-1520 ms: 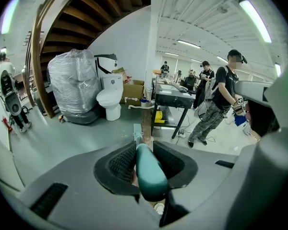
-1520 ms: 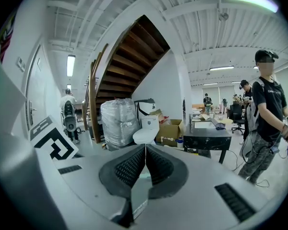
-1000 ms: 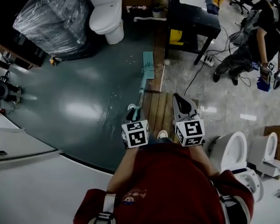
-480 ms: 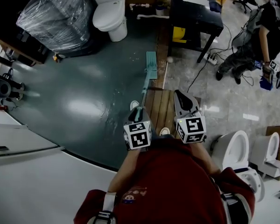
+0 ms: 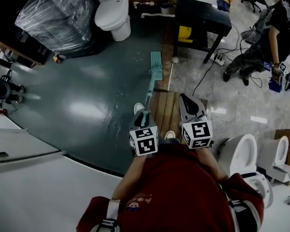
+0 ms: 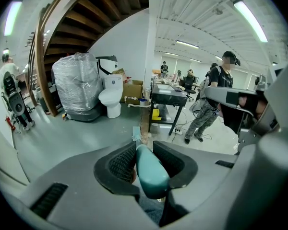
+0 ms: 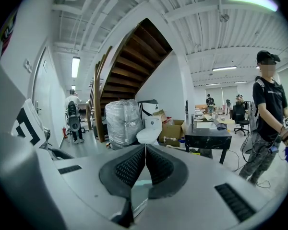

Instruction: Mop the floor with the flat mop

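The flat mop has a teal head (image 5: 156,65) lying on the dark green floor (image 5: 87,105), beside the wooden strip. Its thin pole (image 5: 149,92) runs back to a teal handle grip (image 6: 151,171). My left gripper (image 5: 141,118) is shut on that grip, its jaws pressed on both sides. The mop head (image 6: 136,133) shows small past the handle in the left gripper view. My right gripper (image 5: 189,108) hovers just right of the left one, over the wooden pallet (image 5: 165,111). It is shut (image 7: 145,150) with nothing between its jaws.
A white toilet (image 5: 112,8) and a plastic-wrapped bundle (image 5: 55,16) stand at the far end. A black table (image 5: 200,21) is at the far right, with cables on the tiles. A person (image 5: 270,37) stands at right. More toilets (image 5: 241,156) sit near right.
The mop head has slid a little farther away along the floor edge, and the left gripper has followed it slightly. The right gripper stays beside it.
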`<state>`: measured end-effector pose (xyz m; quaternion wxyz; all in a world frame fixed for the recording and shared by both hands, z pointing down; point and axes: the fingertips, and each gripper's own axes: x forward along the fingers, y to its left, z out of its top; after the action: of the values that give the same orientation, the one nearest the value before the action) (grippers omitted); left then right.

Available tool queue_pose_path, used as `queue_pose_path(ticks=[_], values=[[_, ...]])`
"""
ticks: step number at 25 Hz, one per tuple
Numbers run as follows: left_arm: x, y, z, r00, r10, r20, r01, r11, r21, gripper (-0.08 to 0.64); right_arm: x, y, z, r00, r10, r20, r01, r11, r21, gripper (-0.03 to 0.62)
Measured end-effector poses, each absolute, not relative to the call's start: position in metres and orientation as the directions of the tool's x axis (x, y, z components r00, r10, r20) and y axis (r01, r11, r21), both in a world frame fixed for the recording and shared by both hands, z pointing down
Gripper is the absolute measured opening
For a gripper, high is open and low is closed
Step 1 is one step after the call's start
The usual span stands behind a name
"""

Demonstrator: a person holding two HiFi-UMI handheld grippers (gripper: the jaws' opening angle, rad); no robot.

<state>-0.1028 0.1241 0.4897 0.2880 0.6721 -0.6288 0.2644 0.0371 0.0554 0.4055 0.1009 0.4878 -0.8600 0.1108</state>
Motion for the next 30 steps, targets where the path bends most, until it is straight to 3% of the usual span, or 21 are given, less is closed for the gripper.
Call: queue_pose_path(ticks=[30], values=[[-0.072, 0.058, 0.522, 0.125, -0.675, 0.727, -0.992, -0.099, 0.079, 0.132, 0.051, 0.017, 0.439, -0.452, -0.822, 0.348, -0.89, 0.444, -0.106, 0.02]])
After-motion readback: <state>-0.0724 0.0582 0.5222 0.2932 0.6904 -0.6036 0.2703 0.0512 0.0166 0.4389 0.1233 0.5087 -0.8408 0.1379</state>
